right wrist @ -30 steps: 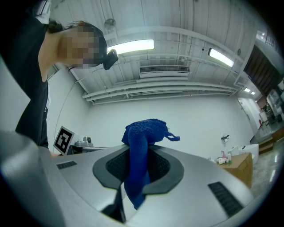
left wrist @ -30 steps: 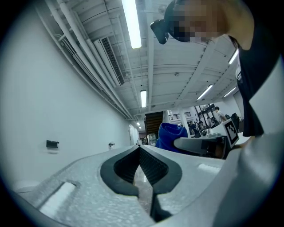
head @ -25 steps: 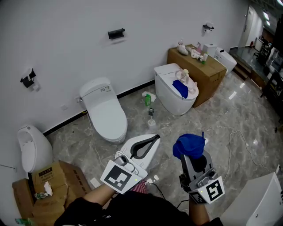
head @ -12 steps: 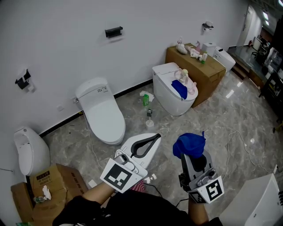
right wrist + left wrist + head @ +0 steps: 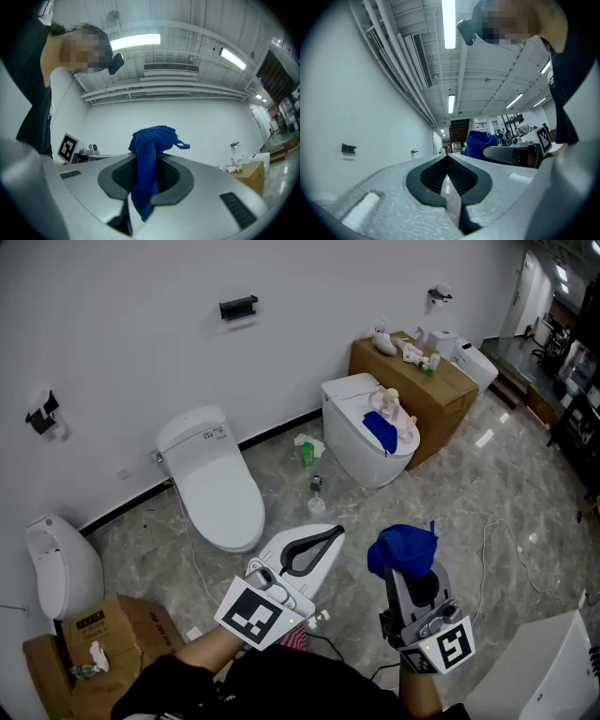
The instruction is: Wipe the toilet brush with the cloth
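Blue cloth (image 5: 401,549): bunched and pinched in the right gripper (image 5: 407,568), whose jaws are closed on it. In the right gripper view one fold hangs down between the pads and the rest bulges above the tips. It is held in the air in front of the person, well apart from the floor. Toilet brush: not positively identified in any view. The likeliest spot is the cluster of small items (image 5: 318,493) on the floor between the left toilet (image 5: 220,488) and the far right toilet (image 5: 361,427), but they are too small to tell. Left gripper (image 5: 330,534): jaws together with nothing between them, just left of the right one. Judgement: the cloth is in hand, so that step is done. The brush is neither held nor touched, and no wiping has begun. Left to do: reach the brush, probably take it with the left gripper, then wipe.
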{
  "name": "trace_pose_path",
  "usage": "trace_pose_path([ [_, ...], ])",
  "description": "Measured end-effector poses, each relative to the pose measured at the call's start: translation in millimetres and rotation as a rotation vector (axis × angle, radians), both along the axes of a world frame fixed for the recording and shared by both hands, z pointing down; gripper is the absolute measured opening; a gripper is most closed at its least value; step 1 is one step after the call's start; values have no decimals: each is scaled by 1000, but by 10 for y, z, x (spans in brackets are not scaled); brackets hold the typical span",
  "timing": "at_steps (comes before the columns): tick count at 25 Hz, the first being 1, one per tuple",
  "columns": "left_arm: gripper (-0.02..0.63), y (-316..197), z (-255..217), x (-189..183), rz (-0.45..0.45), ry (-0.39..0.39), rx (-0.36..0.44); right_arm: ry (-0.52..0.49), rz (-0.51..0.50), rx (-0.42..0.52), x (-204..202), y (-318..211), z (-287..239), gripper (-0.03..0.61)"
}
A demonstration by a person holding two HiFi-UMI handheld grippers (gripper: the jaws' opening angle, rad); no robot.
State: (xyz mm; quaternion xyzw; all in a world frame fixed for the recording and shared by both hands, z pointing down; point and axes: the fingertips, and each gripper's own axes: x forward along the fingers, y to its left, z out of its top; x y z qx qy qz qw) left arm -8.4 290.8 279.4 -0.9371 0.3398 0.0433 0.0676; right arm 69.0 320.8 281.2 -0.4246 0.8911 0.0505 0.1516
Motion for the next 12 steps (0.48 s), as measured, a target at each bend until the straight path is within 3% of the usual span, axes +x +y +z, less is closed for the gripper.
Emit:
trace_pose_path([
  [12, -5, -279, 53, -142, -4, 8, -5, 8, -2, -9, -139, -274, 50, 80],
])
